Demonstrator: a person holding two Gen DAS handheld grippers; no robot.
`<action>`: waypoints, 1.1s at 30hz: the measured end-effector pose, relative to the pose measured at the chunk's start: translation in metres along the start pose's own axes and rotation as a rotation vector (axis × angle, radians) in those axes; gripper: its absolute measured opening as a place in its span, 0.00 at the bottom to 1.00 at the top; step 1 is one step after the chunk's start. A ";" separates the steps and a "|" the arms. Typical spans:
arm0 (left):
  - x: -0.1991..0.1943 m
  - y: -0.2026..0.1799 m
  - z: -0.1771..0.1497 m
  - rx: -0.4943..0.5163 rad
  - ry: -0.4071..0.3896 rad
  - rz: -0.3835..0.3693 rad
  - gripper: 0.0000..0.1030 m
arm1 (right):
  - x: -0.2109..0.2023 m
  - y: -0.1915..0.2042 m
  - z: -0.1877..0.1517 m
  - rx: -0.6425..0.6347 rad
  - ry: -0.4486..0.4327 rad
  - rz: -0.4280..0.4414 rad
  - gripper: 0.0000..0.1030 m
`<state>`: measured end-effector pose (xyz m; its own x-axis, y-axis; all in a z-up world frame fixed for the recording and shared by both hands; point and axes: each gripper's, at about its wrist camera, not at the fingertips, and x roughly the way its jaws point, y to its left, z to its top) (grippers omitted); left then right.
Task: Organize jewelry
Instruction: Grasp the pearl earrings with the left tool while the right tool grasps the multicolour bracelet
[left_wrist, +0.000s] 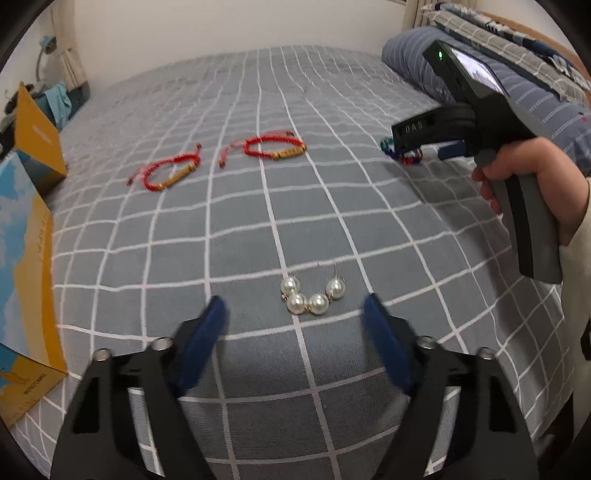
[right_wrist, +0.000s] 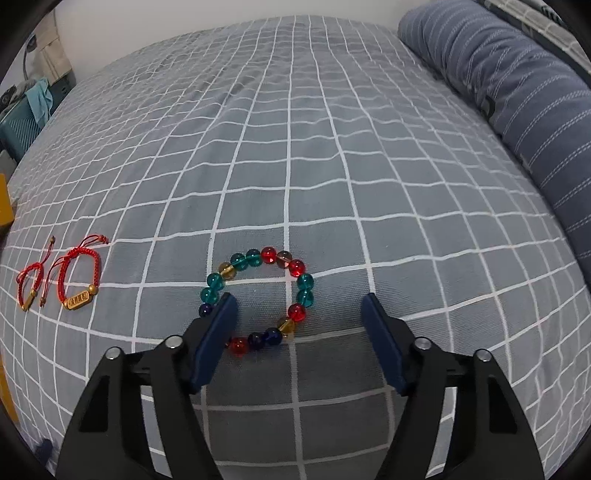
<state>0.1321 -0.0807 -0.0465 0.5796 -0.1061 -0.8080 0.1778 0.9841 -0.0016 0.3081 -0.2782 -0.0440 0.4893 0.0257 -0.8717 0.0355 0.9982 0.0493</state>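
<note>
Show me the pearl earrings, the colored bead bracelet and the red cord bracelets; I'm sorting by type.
pearl earrings (left_wrist: 313, 297): left wrist view, a lower pearl.
colored bead bracelet (right_wrist: 304, 281): right wrist view, teal bead, right side.
red cord bracelets (left_wrist: 275, 147): left wrist view, right bracelet's cord.

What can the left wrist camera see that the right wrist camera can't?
Only the left wrist view shows the pearl earrings, the cardboard boxes and the person's hand holding the right gripper. Only the right wrist view shows the whole colourful bead bracelet between the open right gripper fingers. Both show the two red string bracelets, the checked bedsheet and the striped pillow.
</note>
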 end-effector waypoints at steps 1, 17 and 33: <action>0.003 0.001 -0.001 -0.002 0.016 -0.003 0.53 | 0.001 -0.001 0.000 0.013 0.002 0.002 0.62; -0.002 0.007 0.000 -0.002 0.016 0.004 0.22 | -0.006 0.001 -0.001 0.013 0.007 -0.005 0.09; -0.018 0.010 0.010 0.015 -0.006 0.003 0.22 | -0.051 -0.005 0.003 0.014 -0.068 0.039 0.09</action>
<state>0.1314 -0.0706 -0.0260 0.5846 -0.1035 -0.8047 0.1873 0.9822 0.0098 0.2860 -0.2846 0.0017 0.5489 0.0604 -0.8337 0.0273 0.9956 0.0901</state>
